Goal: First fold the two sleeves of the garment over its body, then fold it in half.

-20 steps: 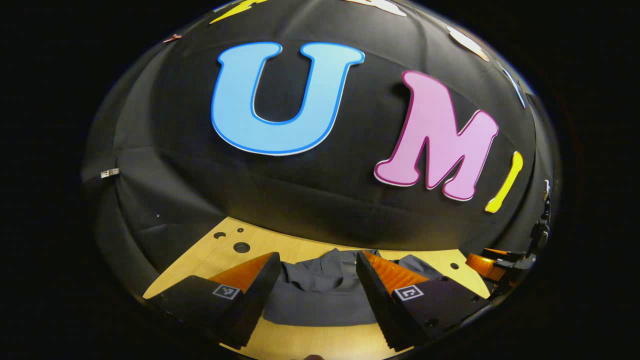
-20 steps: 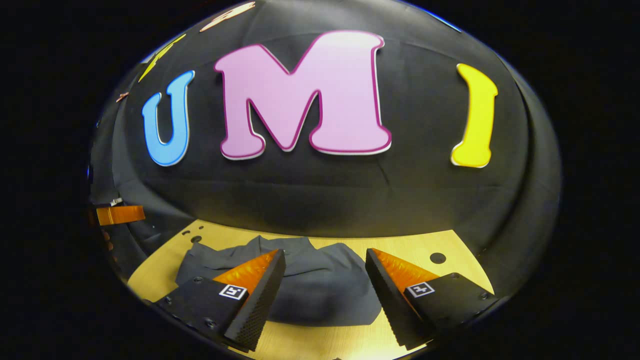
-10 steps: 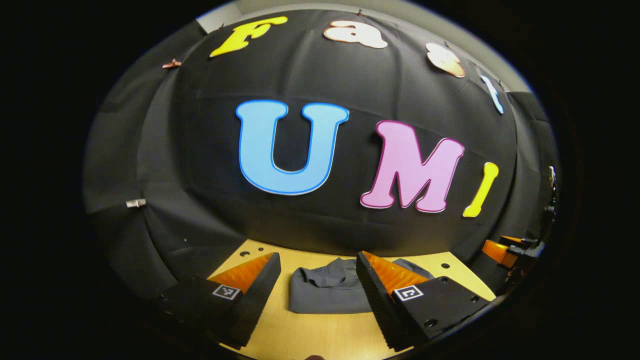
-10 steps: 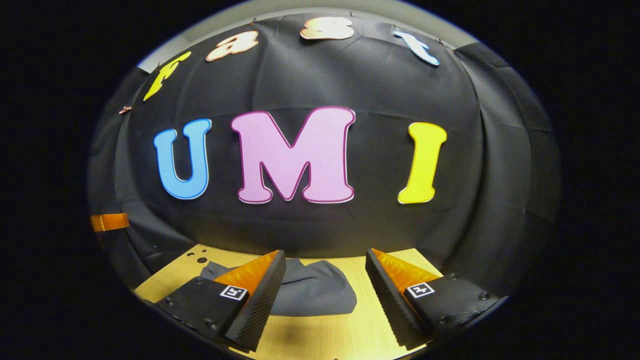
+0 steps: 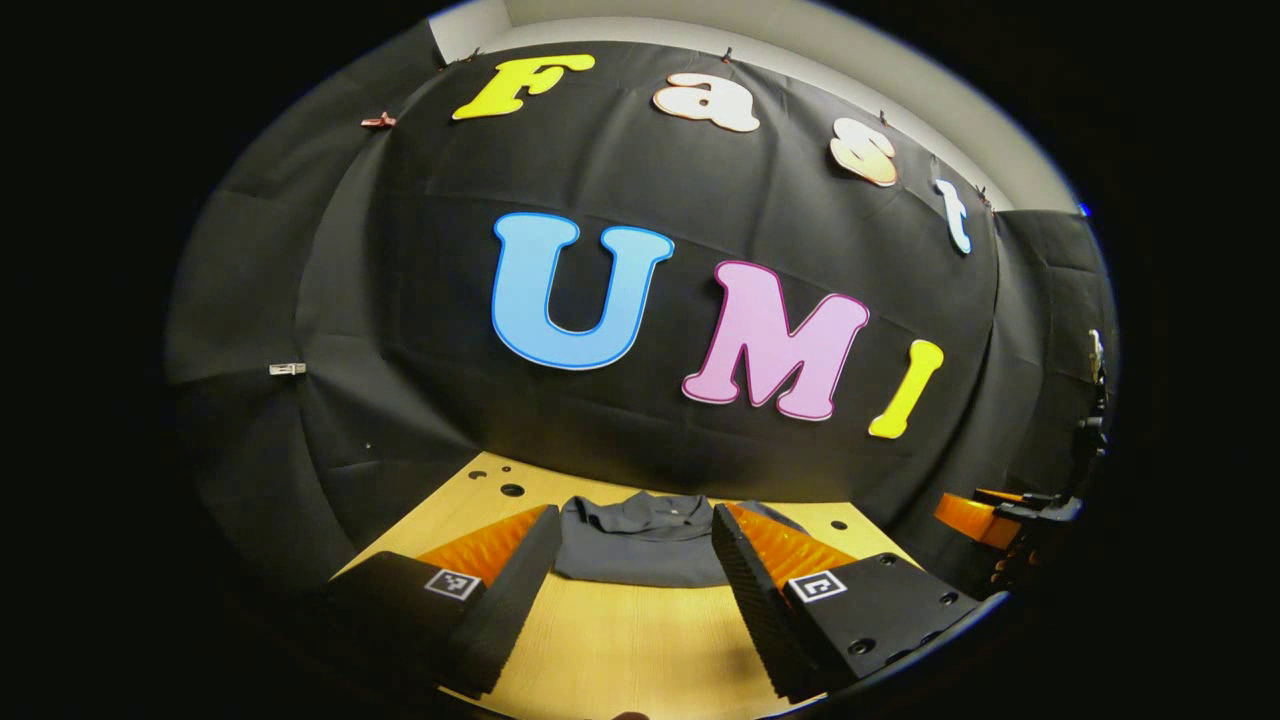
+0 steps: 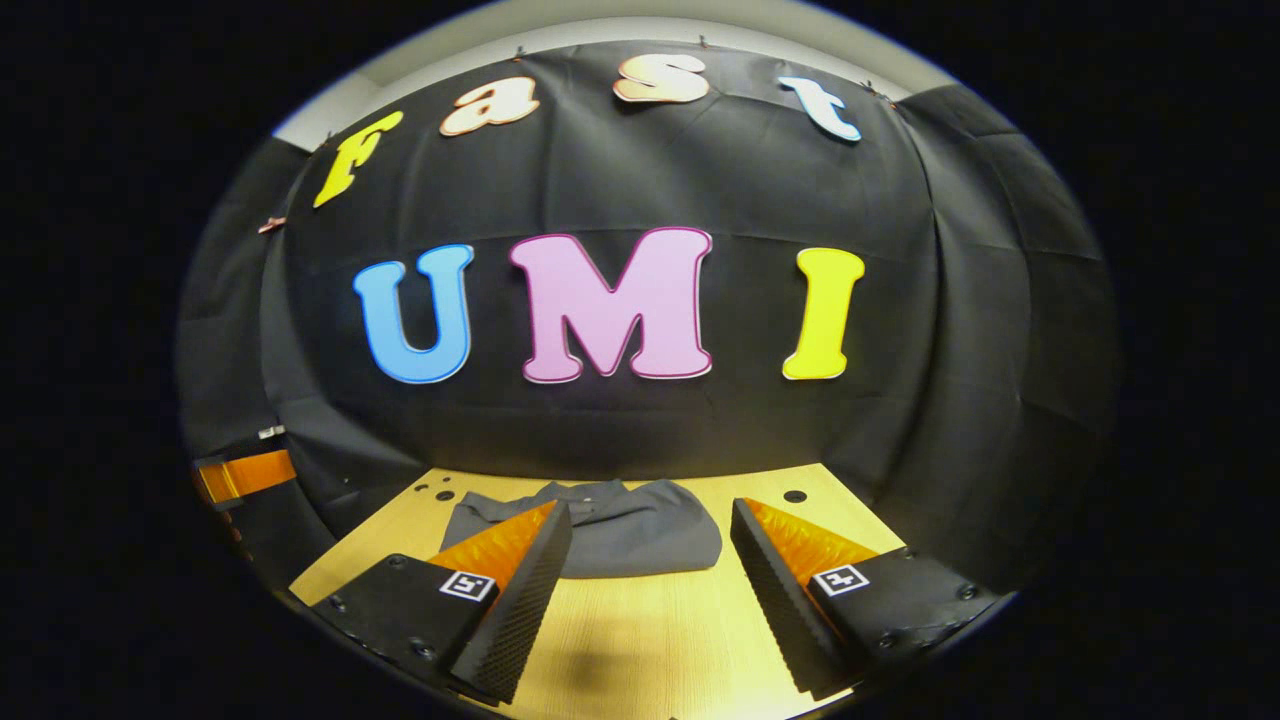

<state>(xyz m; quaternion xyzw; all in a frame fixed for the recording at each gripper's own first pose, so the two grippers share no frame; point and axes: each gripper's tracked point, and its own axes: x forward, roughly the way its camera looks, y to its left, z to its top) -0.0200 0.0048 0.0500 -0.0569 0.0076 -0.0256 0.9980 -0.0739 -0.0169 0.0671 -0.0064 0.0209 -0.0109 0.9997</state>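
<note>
Right gripper fingers spread apart, holding nothing — folded grey garment lies beyond on the wooden table.

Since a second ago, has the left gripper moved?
Yes. The left gripper has backed away: the folded garment looks smaller and farther between its jaws.

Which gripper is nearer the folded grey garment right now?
About level, the left maybe slightly nearer. The left gripper faces the garment head-on between open fingers; the right gripper sits back with the garment left of centre.
</note>
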